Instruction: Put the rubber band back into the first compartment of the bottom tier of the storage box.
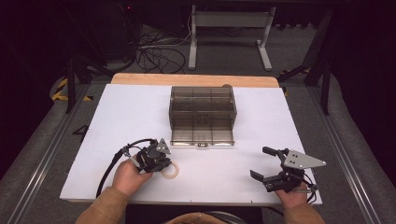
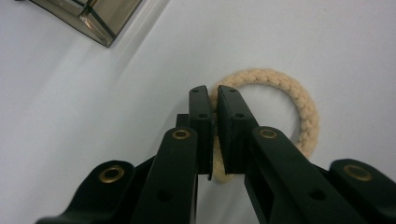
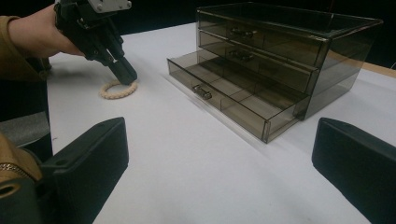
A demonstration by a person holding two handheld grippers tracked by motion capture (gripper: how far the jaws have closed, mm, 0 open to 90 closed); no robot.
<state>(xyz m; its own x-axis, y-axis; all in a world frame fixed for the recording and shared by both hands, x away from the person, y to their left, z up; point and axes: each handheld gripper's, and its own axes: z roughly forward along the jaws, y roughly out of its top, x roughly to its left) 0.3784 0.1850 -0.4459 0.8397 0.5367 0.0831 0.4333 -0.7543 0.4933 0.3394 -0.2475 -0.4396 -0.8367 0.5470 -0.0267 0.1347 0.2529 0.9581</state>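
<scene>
- A white table point(image 1: 116, 140) seen from above, with a person's forearms coming in from the near edge, a gripper in each hand.
- Left gripper point(image 1: 164, 166), near left: its jaws are clenched on the rim of a ring point(image 1: 170, 171) of cream braided rope. In the left gripper view one pad sits inside the ring point(image 2: 299, 109) and one outside, pinching the rope between them.
- The ring lies flat on the table — gripped, but not yet lifted.
- Right gripper point(image 1: 263, 165), near right: it hovers above the table with its jaws spread wide and nothing between them, well apart from the ring.
- A smoky clear drawer box point(image 1: 203, 100) stands at the middle of the table, on the far side. Its bottom drawer point(image 1: 201, 136) is pulled out toward the person and looks empty in the right gripper view point(image 3: 233, 100).
- Judged progress: the drawer already stands open and the grasp on the ring is made. What probably remains is lifting the ring, carrying it across to the open drawer, letting go — and perhaps pushing the drawer shut.
</scene>
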